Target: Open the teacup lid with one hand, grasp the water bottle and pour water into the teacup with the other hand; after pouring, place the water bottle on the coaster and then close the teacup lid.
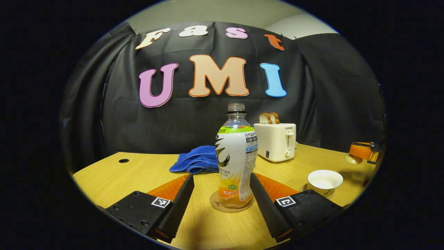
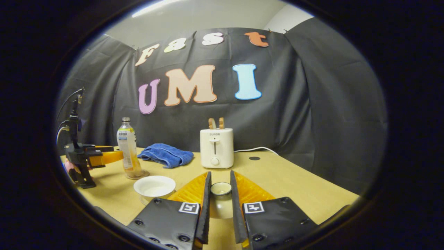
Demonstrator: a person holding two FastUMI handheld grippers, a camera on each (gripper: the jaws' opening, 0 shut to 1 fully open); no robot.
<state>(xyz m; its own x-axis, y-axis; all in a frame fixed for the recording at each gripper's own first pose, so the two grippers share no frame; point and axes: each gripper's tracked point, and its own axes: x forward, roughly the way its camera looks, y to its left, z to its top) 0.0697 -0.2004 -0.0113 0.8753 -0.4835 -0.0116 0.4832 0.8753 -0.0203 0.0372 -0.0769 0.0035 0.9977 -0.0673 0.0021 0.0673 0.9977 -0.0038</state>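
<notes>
1. The water bottle (image 1: 236,156) stands upright on the round coaster (image 1: 216,205) on the table (image 1: 114,177), uncapped, with a little orange liquid low inside.
2. The left gripper (image 1: 222,194) has its jaws spread wide to either side of the bottle, not touching it; I judge the bottle set down and let go, so pouring looks finished.
3. The teacup (image 1: 324,181) sits open on its saucer, well to the right of the bottle in the left gripper view, pale inside.
4. The right gripper (image 2: 220,205) holds the teacup lid (image 2: 221,189) between narrow jaws, both fingers pressing its sides.
5. The remaining step appears to be closing the cup: the lid must travel over the teacup, be centred on the rim, lowered level, then released.
6. Behind stand a blue towel (image 1: 197,160) and a toaster (image 1: 275,140) with bread.
</notes>
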